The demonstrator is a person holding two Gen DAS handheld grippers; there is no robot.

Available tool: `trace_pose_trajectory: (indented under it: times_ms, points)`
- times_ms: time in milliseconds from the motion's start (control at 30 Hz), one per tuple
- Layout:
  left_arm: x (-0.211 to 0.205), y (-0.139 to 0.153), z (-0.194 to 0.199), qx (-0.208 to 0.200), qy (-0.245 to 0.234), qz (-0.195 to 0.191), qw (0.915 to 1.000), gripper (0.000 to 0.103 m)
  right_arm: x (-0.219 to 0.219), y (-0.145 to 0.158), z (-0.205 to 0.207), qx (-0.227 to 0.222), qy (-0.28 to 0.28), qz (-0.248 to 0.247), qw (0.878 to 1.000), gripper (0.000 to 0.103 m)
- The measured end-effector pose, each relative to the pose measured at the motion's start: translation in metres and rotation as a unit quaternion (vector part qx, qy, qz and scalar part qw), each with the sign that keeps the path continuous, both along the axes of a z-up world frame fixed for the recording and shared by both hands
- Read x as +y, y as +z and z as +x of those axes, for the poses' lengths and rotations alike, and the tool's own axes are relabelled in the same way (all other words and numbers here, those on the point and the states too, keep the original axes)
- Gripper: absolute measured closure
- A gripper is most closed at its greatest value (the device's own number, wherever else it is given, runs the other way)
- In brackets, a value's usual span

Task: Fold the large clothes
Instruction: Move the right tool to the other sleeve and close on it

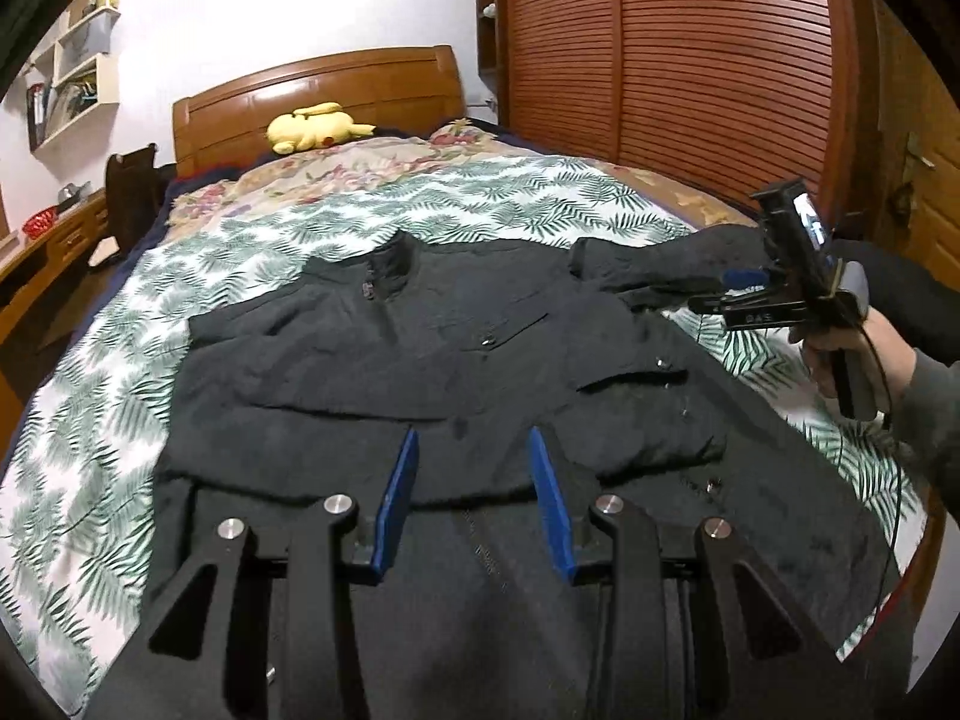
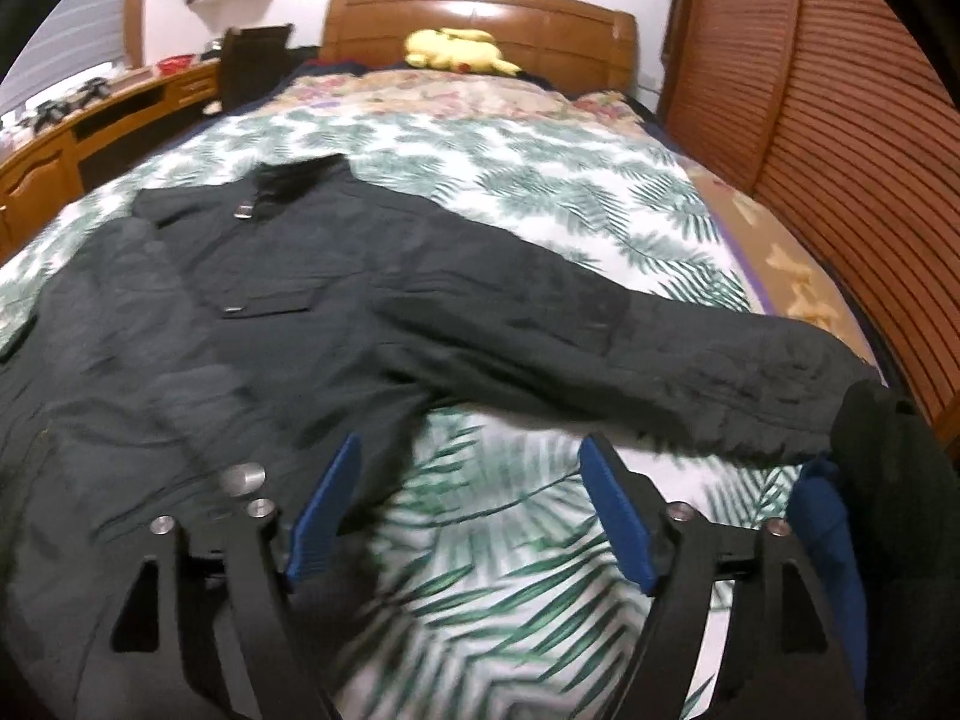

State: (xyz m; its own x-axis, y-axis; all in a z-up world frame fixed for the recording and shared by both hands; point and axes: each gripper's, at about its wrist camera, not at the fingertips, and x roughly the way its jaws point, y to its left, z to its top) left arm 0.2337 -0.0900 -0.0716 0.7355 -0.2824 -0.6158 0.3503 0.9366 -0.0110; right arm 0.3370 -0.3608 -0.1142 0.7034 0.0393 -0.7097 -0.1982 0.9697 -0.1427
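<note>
A large black jacket (image 1: 420,348) lies front-up on the bed, collar (image 1: 393,264) toward the headboard. One sleeve lies folded across its chest in the left wrist view. The other sleeve (image 2: 630,354) stretches out to the right. My left gripper (image 1: 474,444) is open and empty, low over the jacket's lower front. My right gripper (image 2: 471,450) is open and empty above the bedspread, just below the outstretched sleeve; it also shows in the left wrist view (image 1: 720,294), held by a hand beside that sleeve.
The bed has a palm-leaf bedspread (image 2: 540,192) and a wooden headboard (image 1: 312,96). A yellow plush toy (image 1: 312,127) lies at its head. A slatted wooden wardrobe (image 1: 690,60) runs along the right. A wooden desk (image 2: 90,126) stands on the left.
</note>
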Motion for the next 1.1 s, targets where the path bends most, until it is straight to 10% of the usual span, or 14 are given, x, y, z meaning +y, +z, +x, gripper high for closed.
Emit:
trace_pose_trajectory:
  times_ms: [633, 867, 1100]
  points:
    - [-0.004, -0.057, 0.053, 0.030, 0.009, -0.004, 0.9995, 0.066, -0.063, -0.045, 0.088, 0.065, -0.111, -0.122, 0.984, 0.025]
    - [-0.002, -0.062, 0.051, 0.033, 0.007, -0.009, 0.9994, 0.066, -0.056, -0.045, 0.105, 0.067, -0.108, -0.142, 0.982, 0.086]
    - [0.001, -0.061, 0.048, 0.029, 0.003, -0.011, 0.9995, 0.066, -0.040, -0.019, 0.114, 0.060, -0.095, -0.144, 0.983, 0.098]
